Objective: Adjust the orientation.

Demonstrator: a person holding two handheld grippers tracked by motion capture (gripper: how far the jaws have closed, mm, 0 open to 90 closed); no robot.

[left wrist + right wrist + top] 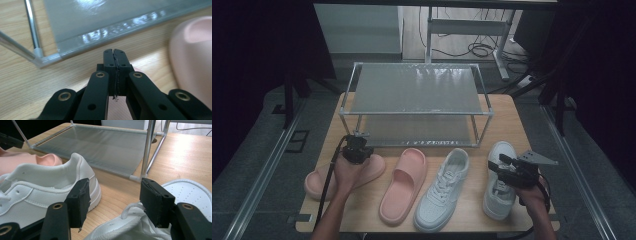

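Observation:
Two pink slippers and two white sneakers lie in a row before a two-shelf rack (417,92). My left gripper (356,137) hovers over the toe end of the left slipper (319,182), jaws shut with nothing between them. In the left gripper view the shut gripper (115,53) points at the rack's lower front corner (40,58), with a pink slipper's rounded end (192,50) to the right. My right gripper (498,162) stands open above the right sneaker (499,202). In the right gripper view its open jaws (115,187) frame bare table between the left sneaker (37,187) and the right sneaker (185,192).
The middle slipper (404,182) and left sneaker (442,192) lie between my hands. Both rack shelves (100,147) are bare, with thin metal posts (147,147) at the corners. The wooden table (507,120) ends close to the shoes' heels. Cables lie on the floor behind.

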